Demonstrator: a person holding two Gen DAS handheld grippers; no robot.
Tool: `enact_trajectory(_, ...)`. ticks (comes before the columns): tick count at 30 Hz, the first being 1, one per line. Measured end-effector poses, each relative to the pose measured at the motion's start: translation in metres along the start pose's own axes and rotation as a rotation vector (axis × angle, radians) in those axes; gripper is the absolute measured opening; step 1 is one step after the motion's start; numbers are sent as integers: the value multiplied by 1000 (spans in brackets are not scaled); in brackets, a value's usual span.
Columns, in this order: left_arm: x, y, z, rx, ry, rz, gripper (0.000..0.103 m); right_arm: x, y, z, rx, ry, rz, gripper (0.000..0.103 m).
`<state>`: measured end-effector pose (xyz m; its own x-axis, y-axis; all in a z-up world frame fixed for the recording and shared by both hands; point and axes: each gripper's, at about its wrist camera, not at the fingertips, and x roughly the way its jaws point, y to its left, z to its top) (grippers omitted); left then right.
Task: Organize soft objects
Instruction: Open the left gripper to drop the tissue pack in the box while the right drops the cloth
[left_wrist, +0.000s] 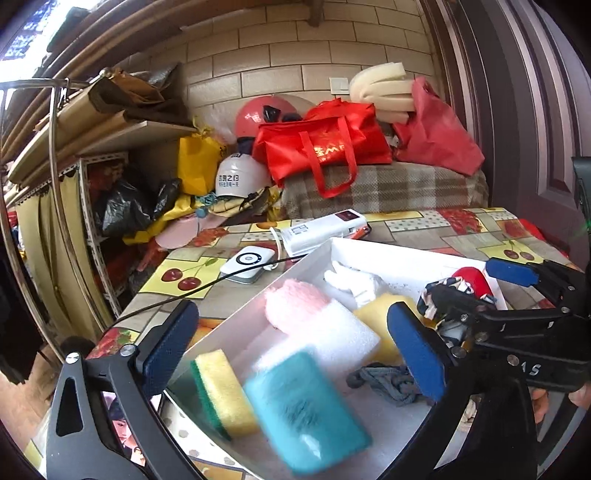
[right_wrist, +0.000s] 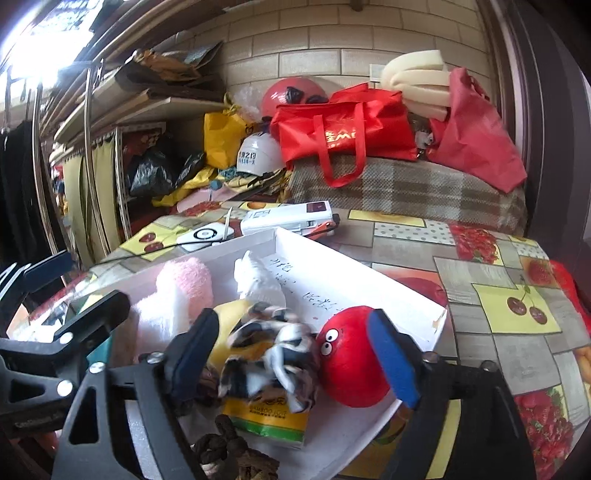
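Red bag (left_wrist: 325, 147), white helmet (left_wrist: 240, 177), perhaps chargers (left_wrist: 248, 264).

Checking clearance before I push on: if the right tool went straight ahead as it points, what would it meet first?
Probably the crumpled black-and-white patterned cloth lying between the right tool's open fingers, inside the white cardboard box; depth is unclear.

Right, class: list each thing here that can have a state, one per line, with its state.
Left gripper: open, nothing held.
Right gripper: open, patterned cloth between the pads.
White tray: uncovered, holding soft things.
Teal sponge: blurred, in the tray.
Red ball: in the tray.
Red bag: shut.
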<state>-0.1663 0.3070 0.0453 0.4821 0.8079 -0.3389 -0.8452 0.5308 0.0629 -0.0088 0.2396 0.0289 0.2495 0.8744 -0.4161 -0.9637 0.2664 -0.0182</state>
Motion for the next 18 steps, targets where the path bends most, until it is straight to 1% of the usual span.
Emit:
enact_trajectory(5,4,6,0,-35,16,4,103,-3,-1,0,14,-17,-7,87)
enact_trajectory(6,4,9,-1,-46,13,5,103,-4,0,0,9,-24,-9,88)
enact_trajectory(9,-3,12,-2,-66,-15,9,103,-10,3,-1,-4,-54,-13,89)
enact_trajectory(11,-11,11,-2,-65,-50,9,103,-18,2,-3,-2,-99,-20,90)
enact_trajectory(13,-15,8,-3,-50,-58,13,103,-33,1,-5,2,-173,-23,92)
enact_trajectory(14,-17,6,-3,-43,-55,18,103,-39,1,-7,2,-202,-21,96)
enact_trajectory(15,-19,3,-5,-36,-46,11,103,-44,1,-8,2,-213,-30,103)
enact_trajectory(18,-25,-6,-7,-28,-23,3,103,-57,-1,-15,-5,-195,-24,103)
